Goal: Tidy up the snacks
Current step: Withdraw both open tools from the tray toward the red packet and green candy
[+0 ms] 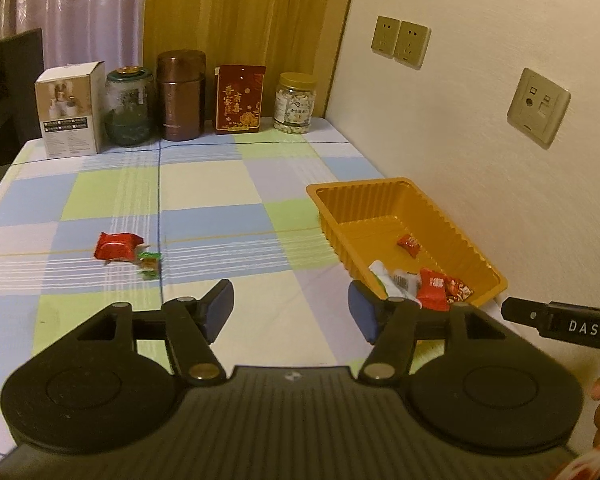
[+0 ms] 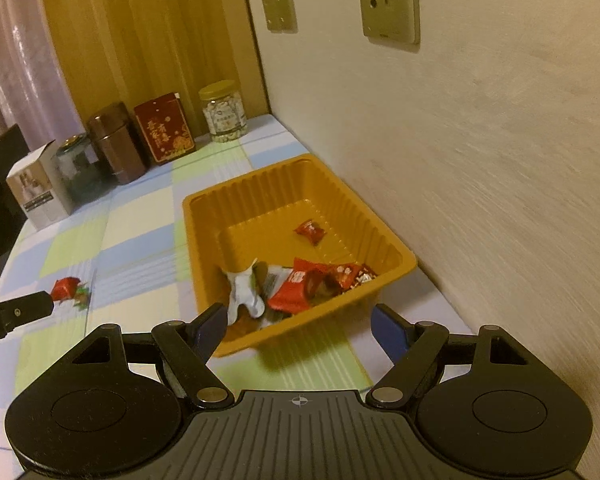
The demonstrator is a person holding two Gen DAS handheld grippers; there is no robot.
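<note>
An orange plastic tray (image 1: 380,196) (image 2: 204,240) sits by the wall and holds several snack packets: a small red one (image 1: 409,245) (image 2: 310,232), a white one (image 2: 242,290) and bigger red ones (image 1: 434,288) (image 2: 296,290). On the checked cloth to the left lie a red packet (image 1: 116,246) (image 2: 63,287) and a small green one (image 1: 150,264). My left gripper (image 1: 291,312) is open over bare cloth, nothing between its fingers. My right gripper (image 2: 298,326) is open at the tray's near edge, holding nothing.
A white box (image 1: 70,110), a glass jar (image 1: 129,108), a brown canister (image 1: 181,96), a red tin (image 1: 239,100) and a jar of nuts (image 1: 295,104) line the table's far edge. The wall with sockets (image 1: 400,42) runs along the right. The other gripper's tip (image 1: 560,322) shows at right.
</note>
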